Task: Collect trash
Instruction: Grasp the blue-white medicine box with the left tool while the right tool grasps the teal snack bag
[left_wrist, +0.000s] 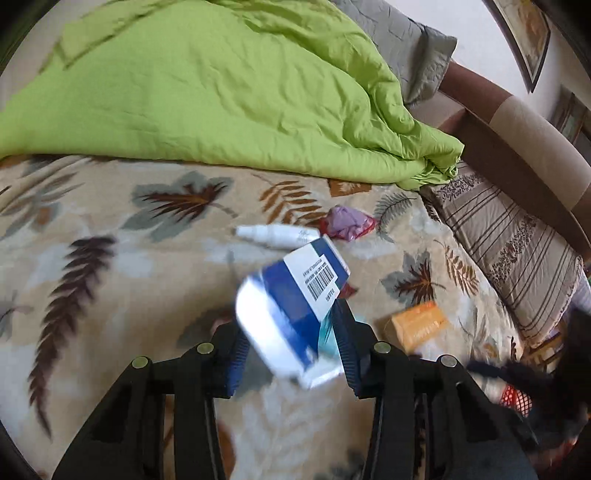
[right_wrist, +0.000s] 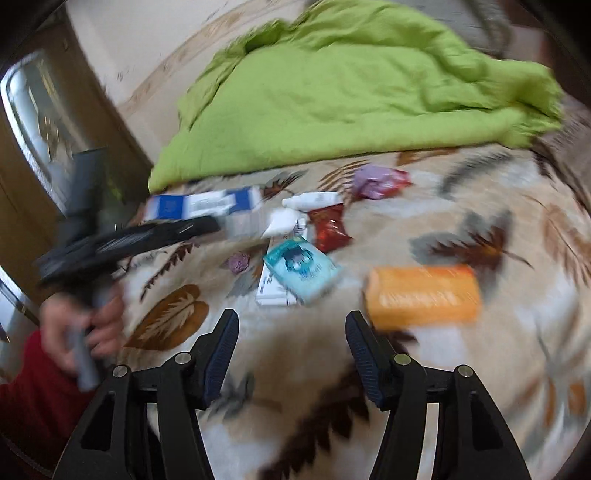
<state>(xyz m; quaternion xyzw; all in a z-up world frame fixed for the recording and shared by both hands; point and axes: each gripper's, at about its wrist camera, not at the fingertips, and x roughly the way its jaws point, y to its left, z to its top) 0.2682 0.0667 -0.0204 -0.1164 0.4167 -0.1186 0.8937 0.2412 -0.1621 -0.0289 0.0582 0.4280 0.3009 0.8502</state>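
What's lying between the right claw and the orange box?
Nothing: in the right wrist view, only bare leaf-print blanket separates the open right claw from the orange box.

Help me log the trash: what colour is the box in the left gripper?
Blue and white box, clearest in the left wrist view.

A bedroom in a home. Shown by a bed (left_wrist: 110, 258) under a cream leaf-patterned blanket, a crumpled green duvet (left_wrist: 221, 85) bunched across the far half, a grey quilted pillow (left_wrist: 402, 40) and a striped pillow (left_wrist: 506, 240) along a brown padded headboard (left_wrist: 517, 122). Framed pictures (left_wrist: 524, 33) on a pale wall; a wooden door with a glass panel (right_wrist: 33, 110) at the bedside.
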